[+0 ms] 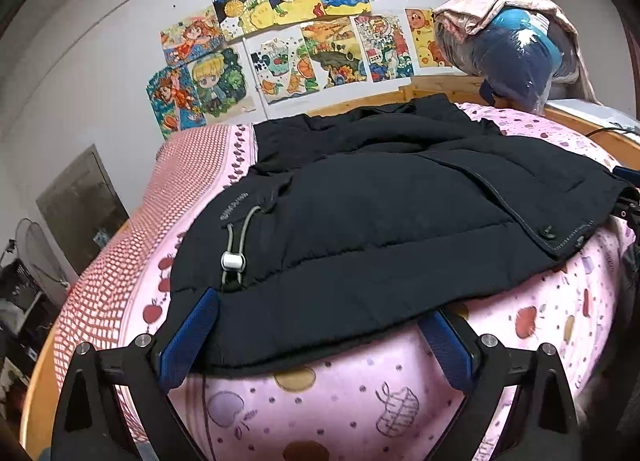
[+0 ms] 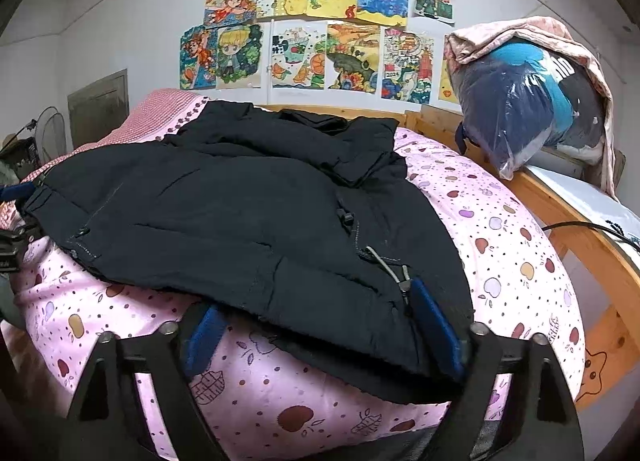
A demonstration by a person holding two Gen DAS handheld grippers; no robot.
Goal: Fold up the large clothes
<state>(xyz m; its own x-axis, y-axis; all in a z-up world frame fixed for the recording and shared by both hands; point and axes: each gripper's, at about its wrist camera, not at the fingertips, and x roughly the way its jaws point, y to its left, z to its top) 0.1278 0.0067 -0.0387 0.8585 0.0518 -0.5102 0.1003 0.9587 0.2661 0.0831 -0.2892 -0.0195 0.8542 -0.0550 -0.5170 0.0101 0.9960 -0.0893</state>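
Both grippers sit spread wide at the near hem of a black padded jacket [image 1: 360, 221] on the bed.

Left gripper [image 1: 316, 337] has its blue pads [image 1: 188, 337] parted, one resting on the jacket's hem corner beside the white cord toggle [image 1: 233, 261], the other tucked under the hem; nothing is clamped. Right gripper [image 2: 324, 335] is likewise released, one pad lying on the hem by a grey drawcord [image 2: 386, 265], the other at the fabric's edge. The jacket lies flat across the middle of the pink fruit-print duvet [image 2: 500, 245], collar toward the far wooden bed rail [image 2: 580, 229]. Children's drawings [image 1: 288, 37] cover the wall behind.
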